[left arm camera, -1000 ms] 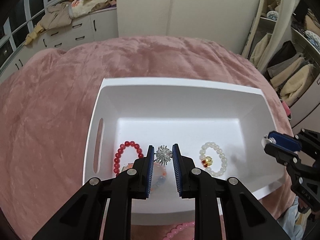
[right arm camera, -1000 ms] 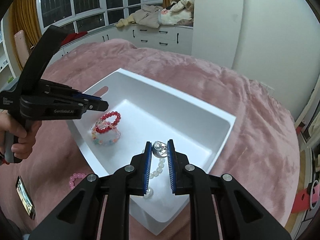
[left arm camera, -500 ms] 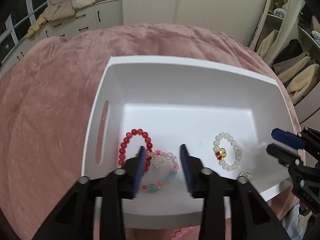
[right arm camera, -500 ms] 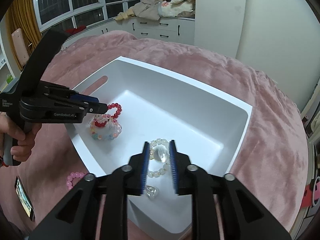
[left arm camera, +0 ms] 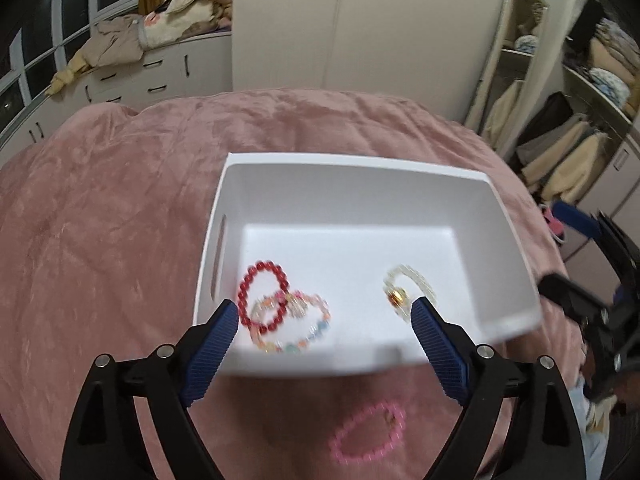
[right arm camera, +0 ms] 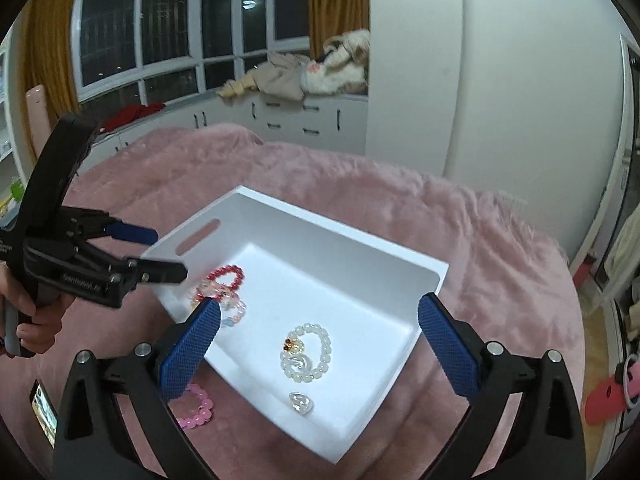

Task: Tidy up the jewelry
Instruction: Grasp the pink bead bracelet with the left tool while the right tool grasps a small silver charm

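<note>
Inside the white rectangular plastic bin (left arm camera: 360, 184), ahead of both wide-spread, empty grippers, lie a red bead bracelet (left arm camera: 264, 296), a pastel one (left arm camera: 296, 324) and a white pearl bracelet (right arm camera: 308, 352); a pink bracelet (left arm camera: 368, 436) lies on the pink bed (left arm camera: 100, 240) below the left gripper (left arm camera: 324, 316), the right gripper (right arm camera: 320, 316) alongside.

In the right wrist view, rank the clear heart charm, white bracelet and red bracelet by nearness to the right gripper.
From the right gripper:
1. White bracelet, mid-tray, just below the gripper.
2. Clear heart charm, near corner of the tray.
3. Red bracelet, far left, by the slotted wall.
</note>
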